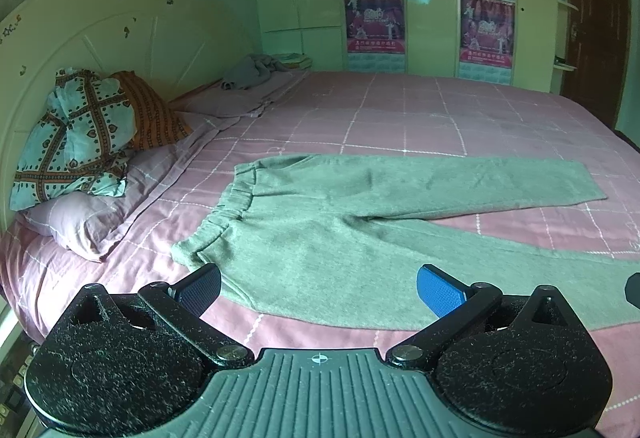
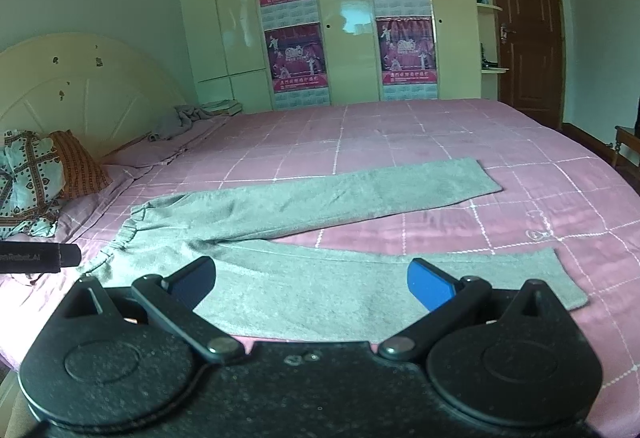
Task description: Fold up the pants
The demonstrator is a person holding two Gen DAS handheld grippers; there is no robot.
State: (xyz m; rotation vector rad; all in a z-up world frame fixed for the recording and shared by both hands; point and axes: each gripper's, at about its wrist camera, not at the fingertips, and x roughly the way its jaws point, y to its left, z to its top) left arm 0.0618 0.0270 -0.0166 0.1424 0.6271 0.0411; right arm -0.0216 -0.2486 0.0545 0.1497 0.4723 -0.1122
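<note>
Grey-green pants (image 1: 340, 234) lie flat on the pink checked bed (image 1: 400, 110), waistband to the left, both legs spread apart to the right. My left gripper (image 1: 320, 286) is open and empty, just above the near leg close to the waistband. In the right wrist view the pants (image 2: 320, 278) show whole, the far leg (image 2: 360, 194) angled away and the near leg's cuff (image 2: 560, 278) at the right. My right gripper (image 2: 312, 278) is open and empty over the near leg. The left gripper's tip (image 2: 60, 256) shows at the left edge.
Patterned pillows (image 1: 80, 134) and a lilac pillow (image 1: 88, 222) lie at the headboard (image 1: 100, 18) on the left. A grey cloth pile (image 1: 256, 72) sits at the far corner. Wardrobes with posters (image 2: 296, 38) and a brown door (image 2: 524, 18) stand behind.
</note>
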